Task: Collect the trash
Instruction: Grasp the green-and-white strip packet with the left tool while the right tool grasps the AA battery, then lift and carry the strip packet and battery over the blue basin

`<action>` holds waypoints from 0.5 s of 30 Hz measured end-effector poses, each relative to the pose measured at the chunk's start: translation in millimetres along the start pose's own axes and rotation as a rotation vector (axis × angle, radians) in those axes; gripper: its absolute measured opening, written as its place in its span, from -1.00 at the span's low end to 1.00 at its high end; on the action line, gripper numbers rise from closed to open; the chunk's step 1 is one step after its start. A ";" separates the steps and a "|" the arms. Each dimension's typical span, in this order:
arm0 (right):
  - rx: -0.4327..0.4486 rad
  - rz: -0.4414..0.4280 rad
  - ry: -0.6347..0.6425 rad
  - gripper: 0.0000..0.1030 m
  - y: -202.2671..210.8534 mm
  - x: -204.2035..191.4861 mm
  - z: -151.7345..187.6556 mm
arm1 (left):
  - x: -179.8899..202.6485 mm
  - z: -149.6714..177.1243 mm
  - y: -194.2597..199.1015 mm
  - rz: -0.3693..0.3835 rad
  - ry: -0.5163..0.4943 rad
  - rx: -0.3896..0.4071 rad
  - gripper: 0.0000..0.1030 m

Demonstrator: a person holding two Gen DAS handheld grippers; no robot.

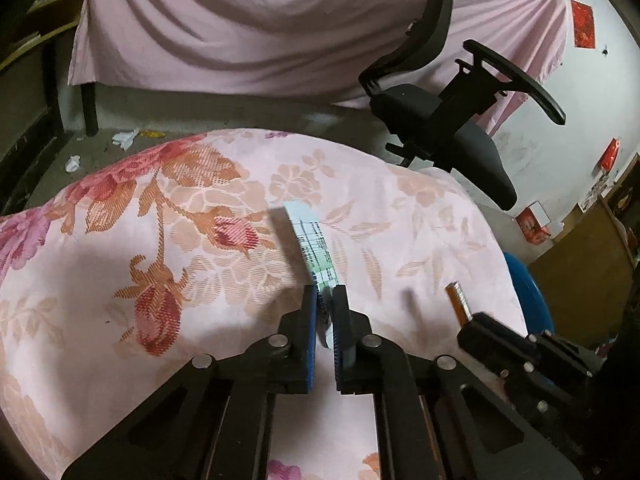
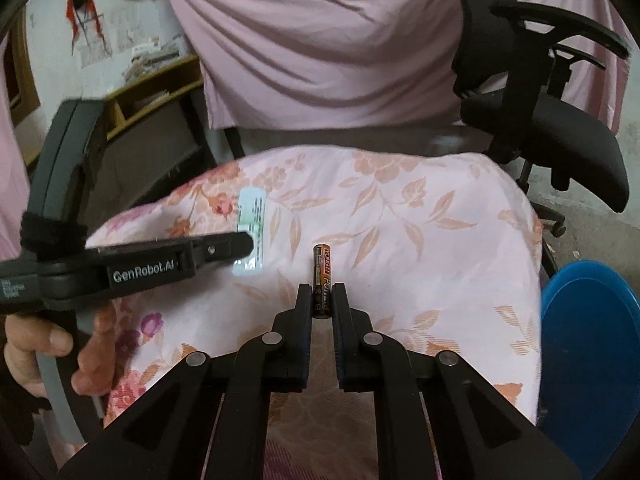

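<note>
Left gripper (image 1: 325, 300) clenched on paper slip (image 1: 314, 246), held above floral cloth (image 1: 180, 240). Right gripper (image 2: 322, 300) clenched on battery (image 2: 322, 280), also above cloth. Blue bin (image 2: 592, 360) just right of cloth. Advice: keep both grips firm, carry right, release only over bin.

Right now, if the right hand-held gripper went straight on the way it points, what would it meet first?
Probably the floral cloth: the right hand-held gripper, shut on the battery, has only that ahead; depth is unclear.

One battery (image 2: 322, 280), one wrapper (image 1: 314, 246), one chair (image 2: 560, 112).
</note>
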State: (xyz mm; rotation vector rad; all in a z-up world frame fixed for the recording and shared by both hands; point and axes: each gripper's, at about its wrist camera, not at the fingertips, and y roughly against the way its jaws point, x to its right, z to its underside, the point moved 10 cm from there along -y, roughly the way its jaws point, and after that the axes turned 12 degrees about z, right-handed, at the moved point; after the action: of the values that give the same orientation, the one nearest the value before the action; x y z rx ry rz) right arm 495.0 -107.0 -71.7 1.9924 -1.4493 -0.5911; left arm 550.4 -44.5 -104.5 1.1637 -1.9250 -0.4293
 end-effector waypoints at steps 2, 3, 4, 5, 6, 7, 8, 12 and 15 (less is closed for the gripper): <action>0.018 0.000 -0.019 -0.85 4.7 3.4 -1.6 | 7.3 0.8 2.1 -0.007 -0.025 0.012 -0.96; 0.023 -0.001 -0.025 -0.85 5.7 5.3 -2.2 | 10.9 0.5 3.6 -0.008 -0.037 0.022 -0.97; 0.030 -0.004 -0.032 -0.85 7.4 6.9 -2.9 | 15.2 -0.4 6.3 -0.011 -0.054 0.035 -0.97; 0.037 -0.005 -0.039 -0.85 9.2 8.3 -3.7 | 19.9 -1.8 8.8 -0.015 -0.074 0.049 -0.97; 0.047 -0.006 -0.045 -0.85 11.7 9.6 -4.4 | 24.7 -2.8 10.9 -0.023 -0.095 0.065 -0.97; 0.056 -0.007 -0.051 -0.85 14.4 11.1 -5.2 | 30.4 -4.9 15.1 -0.032 -0.118 0.086 -0.97; 0.063 -0.007 -0.056 -0.85 16.0 13.4 -5.8 | 36.4 -6.6 18.6 -0.038 -0.137 0.104 -0.97; 0.104 -0.027 -0.081 -0.85 26.3 21.0 -9.0 | 56.9 -13.3 32.9 -0.057 -0.202 0.177 -0.97; 0.130 -0.035 -0.092 -0.85 32.9 25.8 -12.1 | 72.2 -16.3 44.1 -0.064 -0.243 0.232 -0.97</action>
State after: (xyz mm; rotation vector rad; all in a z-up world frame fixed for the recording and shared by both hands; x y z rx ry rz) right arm 488.3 -136.5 -40.5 2.1200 -1.5454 -0.6246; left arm 521.6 -81.2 -32.0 1.3778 -2.1971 -0.4055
